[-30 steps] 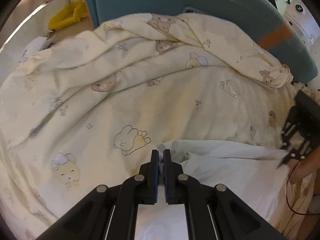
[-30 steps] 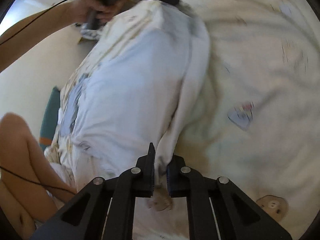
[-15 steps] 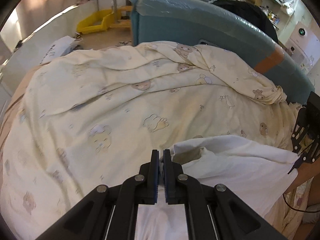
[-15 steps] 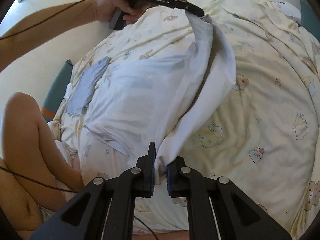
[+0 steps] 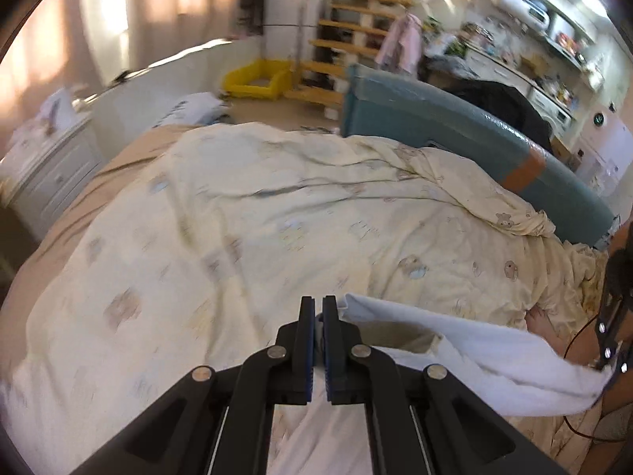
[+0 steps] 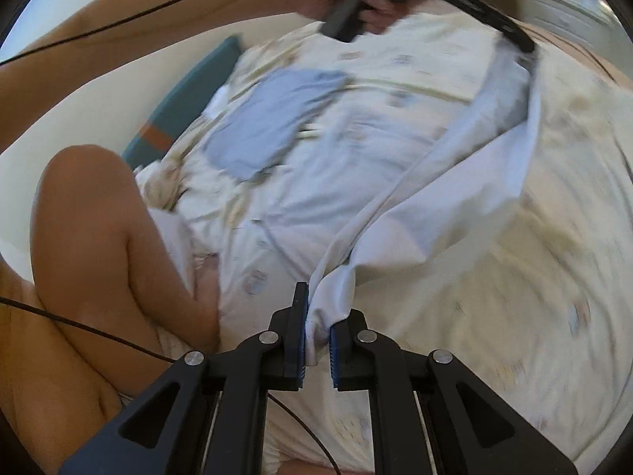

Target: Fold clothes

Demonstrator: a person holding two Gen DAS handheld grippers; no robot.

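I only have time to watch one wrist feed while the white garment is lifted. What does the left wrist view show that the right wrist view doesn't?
Only the left wrist view shows the room beyond the bed: the yellow bin, wooden stairs, white drawers and cluttered shelves.

Only the right wrist view shows the light blue cloth lying on the bed and the person's knee.

Both show the white garment stretched over the bear-print duvet, the left gripper and right gripper each shut on an end, and the teal bed frame.
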